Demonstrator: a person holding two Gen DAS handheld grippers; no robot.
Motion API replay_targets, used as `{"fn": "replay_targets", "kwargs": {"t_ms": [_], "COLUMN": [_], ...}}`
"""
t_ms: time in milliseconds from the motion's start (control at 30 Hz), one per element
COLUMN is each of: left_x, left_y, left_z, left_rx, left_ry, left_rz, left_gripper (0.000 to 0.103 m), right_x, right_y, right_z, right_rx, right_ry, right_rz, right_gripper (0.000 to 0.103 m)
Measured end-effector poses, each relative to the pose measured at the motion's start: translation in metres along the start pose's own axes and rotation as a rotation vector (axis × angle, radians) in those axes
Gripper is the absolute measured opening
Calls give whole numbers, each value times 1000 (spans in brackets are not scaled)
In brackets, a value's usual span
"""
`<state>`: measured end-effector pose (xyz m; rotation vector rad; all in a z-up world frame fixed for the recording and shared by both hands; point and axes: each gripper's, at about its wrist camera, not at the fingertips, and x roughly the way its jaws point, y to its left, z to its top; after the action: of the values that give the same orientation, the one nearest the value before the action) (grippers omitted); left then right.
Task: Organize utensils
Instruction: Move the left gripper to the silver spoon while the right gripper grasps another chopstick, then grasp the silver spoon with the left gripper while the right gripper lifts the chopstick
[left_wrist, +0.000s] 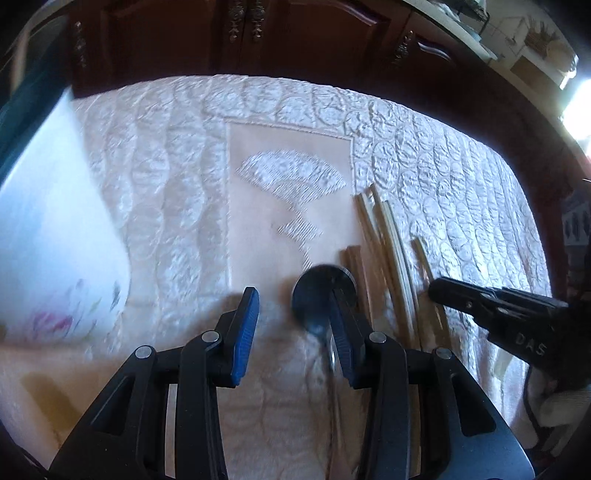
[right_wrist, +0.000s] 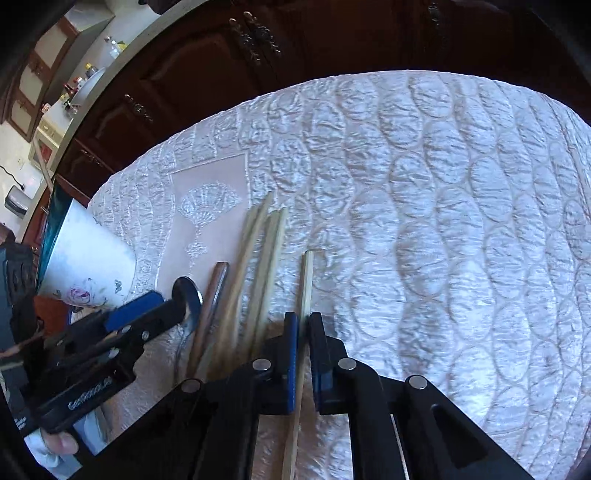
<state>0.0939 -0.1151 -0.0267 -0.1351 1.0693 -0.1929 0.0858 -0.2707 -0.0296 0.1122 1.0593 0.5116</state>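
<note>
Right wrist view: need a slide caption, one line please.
Right claw straddles a lone chopstick on the quilted cloth, beside other chopsticks and a spoon.

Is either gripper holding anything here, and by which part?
The right gripper straddles a single chopstick at mid-length, apparently closing on it. The left gripper is open, holding nothing, beside the spoon.

White quilted tablecloth (right_wrist: 424, 221) with a scallop pattern; pale tan chopsticks (right_wrist: 258, 258); dark shiny spoon (left_wrist: 321, 295); white floral cup (right_wrist: 88, 266), left; blue pads (left_wrist: 245, 332) on black gripper fingers
</note>
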Motion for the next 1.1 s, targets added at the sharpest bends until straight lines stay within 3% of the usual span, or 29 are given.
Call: {"fn": "replay_targets", "kwargs": {"t_ms": [133, 200, 233, 467, 667, 800, 967, 1033, 1100], "left_x": [5, 7, 7, -3, -24, -24, -16, -11, -10], "left_y": [-6, -8, -9, -1, 16, 21, 20, 13, 11], "left_z": [5, 7, 7, -4, -29, -34, -30, -26, -25], "left_rx": [43, 62, 70, 55, 29, 19, 15, 31, 43], "left_ry": [2, 5, 5, 7, 30, 60, 69, 64, 56], "left_rz": [-8, -19, -24, -63, -71, -77, -99, -96, -95], "left_gripper": [38, 30, 18, 6, 6, 7, 22, 21, 13], "right_x": [-1, -2, 0, 8, 1, 7, 19, 24, 26], "right_y": [-5, -11, -12, -4, 8, 11, 24, 27, 31], "right_z": [1, 1, 2, 11, -3, -5, 6, 9, 12], "right_rx": [-4, -4, 0, -24, -73, -108, -142, -140, -130], "right_ry": [18, 22, 29, 25, 49, 78, 93, 86, 71], "right_rz": [22, 32, 42, 46, 43, -4, -45, -42, -35], "right_gripper": [6, 6, 6, 6, 5, 5, 6, 6, 5]}}
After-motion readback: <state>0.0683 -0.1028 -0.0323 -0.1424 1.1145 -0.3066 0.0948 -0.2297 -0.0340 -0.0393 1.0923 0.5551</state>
